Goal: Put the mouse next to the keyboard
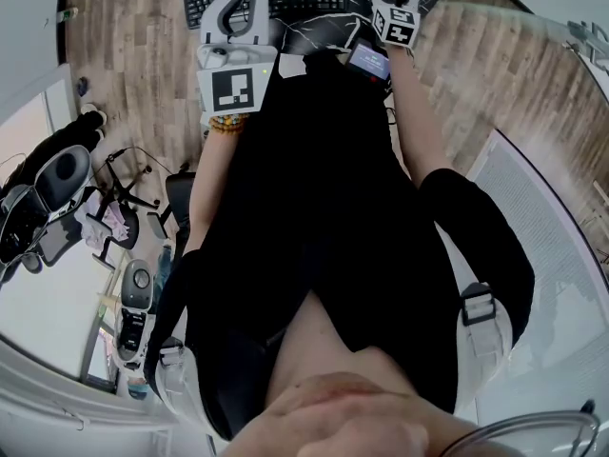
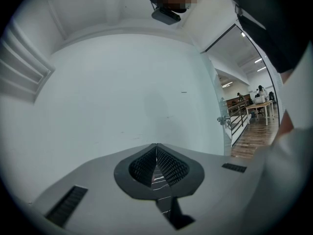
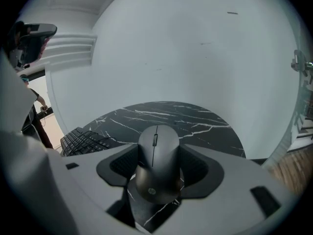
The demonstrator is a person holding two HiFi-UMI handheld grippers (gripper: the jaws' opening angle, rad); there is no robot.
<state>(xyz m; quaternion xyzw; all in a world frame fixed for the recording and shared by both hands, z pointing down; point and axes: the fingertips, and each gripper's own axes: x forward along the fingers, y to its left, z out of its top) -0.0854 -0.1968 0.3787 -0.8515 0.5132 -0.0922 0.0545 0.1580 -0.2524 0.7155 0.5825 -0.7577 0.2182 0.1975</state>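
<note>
Mouse (image 3: 155, 146): dark grey, clamped between the jaws of the right gripper (image 3: 157, 166), wheel end pointing away toward the white wall (image 3: 186, 48)
Right gripper: jaws closed on the two flanks of the mouse; in the head view it hangs over the table, just beside the right end of the keyboard
Contact: I cannot tell whether the mouse sits on the table or hangs a little above it
Keyboard (image 3: 83, 142): black, lying on the table to the left of the mouse, near it but apart
Table (image 3: 200, 121): black marble pattern with white veins, its rounded far edge against the wall
Left gripper (image 2: 156, 163): jaws together with nothing between them, aimed at the wall; no part in the carry
Step in hand: by my reading, the placing stage, with the mouse gripped and already brought close to the keyboard
Next move: likely calls for settling the mouse flat on the table beside the right end of the keyboard, then parting the jaws and drawing back without nudging it
Count: one mouse, one keyboard, one table, two grippers
</note>
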